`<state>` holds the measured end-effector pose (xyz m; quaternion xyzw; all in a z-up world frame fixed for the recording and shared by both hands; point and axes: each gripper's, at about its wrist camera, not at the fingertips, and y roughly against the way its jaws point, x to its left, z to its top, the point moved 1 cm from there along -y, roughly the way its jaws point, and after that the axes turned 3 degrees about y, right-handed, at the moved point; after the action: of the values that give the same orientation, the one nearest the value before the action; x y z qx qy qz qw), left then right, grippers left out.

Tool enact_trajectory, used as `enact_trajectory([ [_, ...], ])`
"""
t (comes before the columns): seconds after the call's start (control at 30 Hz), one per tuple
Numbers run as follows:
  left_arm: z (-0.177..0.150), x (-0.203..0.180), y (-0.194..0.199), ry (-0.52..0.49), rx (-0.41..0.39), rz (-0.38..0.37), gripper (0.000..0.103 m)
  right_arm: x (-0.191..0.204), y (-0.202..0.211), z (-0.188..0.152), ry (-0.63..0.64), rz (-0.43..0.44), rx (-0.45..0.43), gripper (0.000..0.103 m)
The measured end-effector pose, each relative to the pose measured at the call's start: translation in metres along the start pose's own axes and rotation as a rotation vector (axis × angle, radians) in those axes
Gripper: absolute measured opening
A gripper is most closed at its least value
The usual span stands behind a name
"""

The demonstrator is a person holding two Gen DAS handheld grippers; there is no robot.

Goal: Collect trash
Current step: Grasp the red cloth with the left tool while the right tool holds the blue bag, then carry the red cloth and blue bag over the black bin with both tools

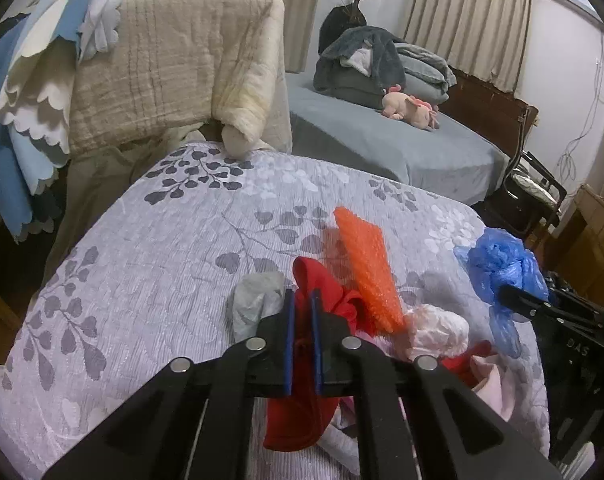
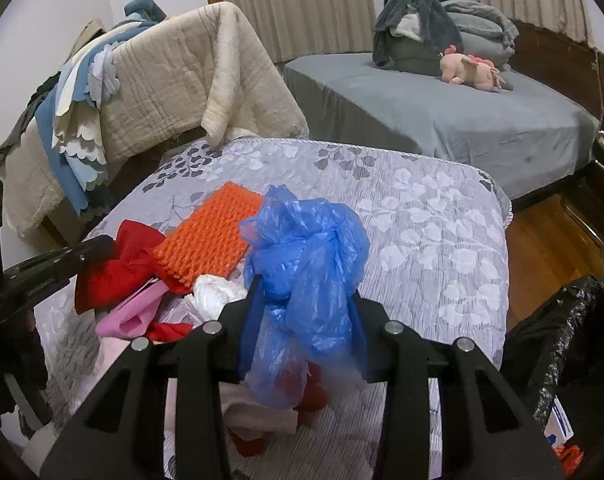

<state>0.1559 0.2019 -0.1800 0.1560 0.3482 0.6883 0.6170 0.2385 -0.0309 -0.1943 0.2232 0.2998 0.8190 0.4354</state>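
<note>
My left gripper (image 1: 302, 300) is shut on a red cloth (image 1: 325, 300) that hangs between its blue pads above the floral bedspread (image 1: 162, 248). My right gripper (image 2: 305, 288) is shut on a crumpled blue plastic bag (image 2: 305, 248), also seen at the right in the left wrist view (image 1: 501, 268). An orange bubble-wrap piece (image 2: 210, 236) lies beside the red cloth (image 2: 118, 268). A white crumpled bag (image 2: 214, 290), a pink cloth (image 2: 134, 312) and a grey wad (image 1: 254, 300) lie on the bedspread close by.
A black trash bag (image 2: 561, 332) stands open at the right of the bed. A beige quilt (image 2: 174, 80) drapes over a rail at the back left. A grey bed (image 2: 441, 112) with a pink plush toy (image 2: 469, 68) lies beyond. Wooden floor (image 2: 541, 232) shows at the right.
</note>
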Motion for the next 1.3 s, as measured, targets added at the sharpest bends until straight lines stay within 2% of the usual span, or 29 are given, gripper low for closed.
enact_trajectory([
  [0.07,-0.002,-0.003,-0.003,-0.009,0.022,-0.008,0.011,0.001,0.001,-0.001,0.003,-0.003,0.003,0.038],
  [0.1,-0.003,-0.003,-0.005,-0.008,0.03,-0.007,0.023,0.0,0.001,-0.002,0.002,-0.004,0.007,0.038],
  [0.2,-0.007,-0.007,-0.009,-0.01,0.037,-0.004,0.046,-0.002,0.001,-0.004,-0.005,-0.012,0.014,0.038],
  [0.3,-0.007,-0.01,-0.014,-0.012,0.046,0.001,0.056,-0.005,0.001,-0.006,-0.008,-0.017,0.018,0.038],
  [0.33,-0.007,-0.011,-0.016,-0.017,0.048,0.002,0.056,-0.005,0.0,-0.006,-0.008,-0.018,0.018,0.038],
  [0.37,-0.008,-0.012,-0.018,-0.027,0.054,0.007,0.055,-0.006,0.0,-0.007,-0.009,-0.019,0.018,0.038],
  [0.43,-0.01,-0.014,-0.024,-0.052,0.067,0.022,0.033,-0.007,0.0,-0.008,-0.014,-0.02,0.02,0.038],
  [0.47,-0.01,-0.015,-0.026,-0.058,0.073,0.024,0.018,-0.007,0.0,-0.008,-0.014,-0.02,0.02,0.038],
  [0.5,-0.011,-0.014,-0.027,-0.059,0.075,0.025,0.012,-0.007,0.0,-0.007,-0.013,-0.02,0.02,0.038],
  [0.6,-0.009,-0.011,-0.021,-0.046,0.051,0.023,0.008,-0.006,0.003,-0.007,-0.007,-0.02,0.013,0.038],
  [0.77,0.003,-0.004,0.004,-0.012,-0.019,0.028,0.008,-0.004,0.012,-0.001,-0.009,-0.017,-0.009,0.038],
  [0.97,0.017,-0.007,0.031,-0.025,-0.073,0.038,0.008,0.002,0.029,0.005,-0.004,-0.014,-0.038,0.038],
  [1.3,0.025,-0.037,0.071,-0.03,-0.135,-0.026,0.008,0.002,0.072,0.012,-0.018,-0.029,-0.087,0.038],
])
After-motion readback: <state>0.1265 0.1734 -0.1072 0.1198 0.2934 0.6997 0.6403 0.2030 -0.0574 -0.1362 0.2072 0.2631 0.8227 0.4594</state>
